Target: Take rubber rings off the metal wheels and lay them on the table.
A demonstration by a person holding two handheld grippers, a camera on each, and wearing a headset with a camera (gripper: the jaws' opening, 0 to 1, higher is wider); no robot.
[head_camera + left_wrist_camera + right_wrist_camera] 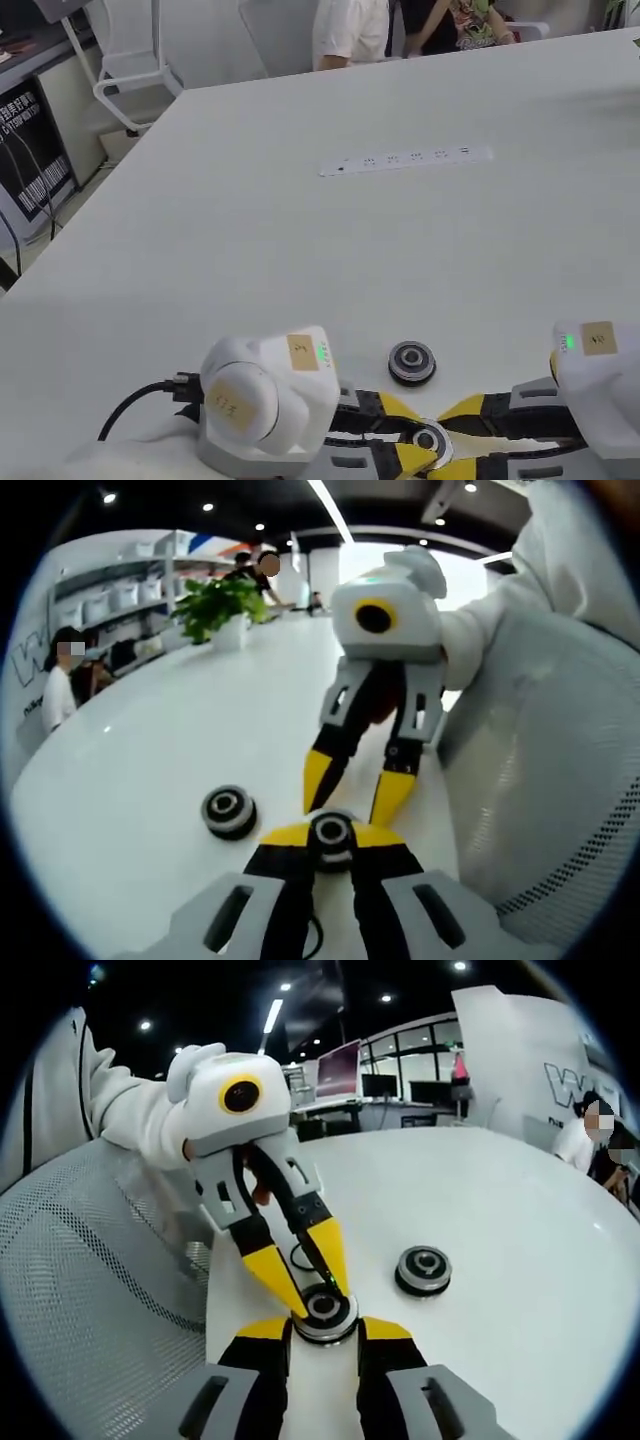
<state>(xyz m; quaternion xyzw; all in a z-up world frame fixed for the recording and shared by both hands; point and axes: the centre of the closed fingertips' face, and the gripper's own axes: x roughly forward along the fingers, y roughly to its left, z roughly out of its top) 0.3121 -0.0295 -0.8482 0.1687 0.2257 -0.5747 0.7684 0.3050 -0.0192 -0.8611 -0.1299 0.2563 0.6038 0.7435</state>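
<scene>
A metal wheel with a black rubber ring (430, 440) is held near the table's front edge. Both grippers meet on it. My left gripper (415, 442) comes in from the left, and in its own view its yellow tips (332, 842) press on either side of the wheel (332, 830). My right gripper (446, 436) comes from the right. In the right gripper view its jaws (325, 1332) flank the same wheel (326, 1310), with the left gripper's tips (320, 1295) on its top. A second ringed wheel (411, 362) lies flat on the table just beyond.
A white power strip (405, 160) lies mid-table. A black cable (135, 405) trails from the left gripper. People (350, 30) stand at the far edge, a white chair (130, 60) at the far left. A potted plant (215, 605) stands far down the table.
</scene>
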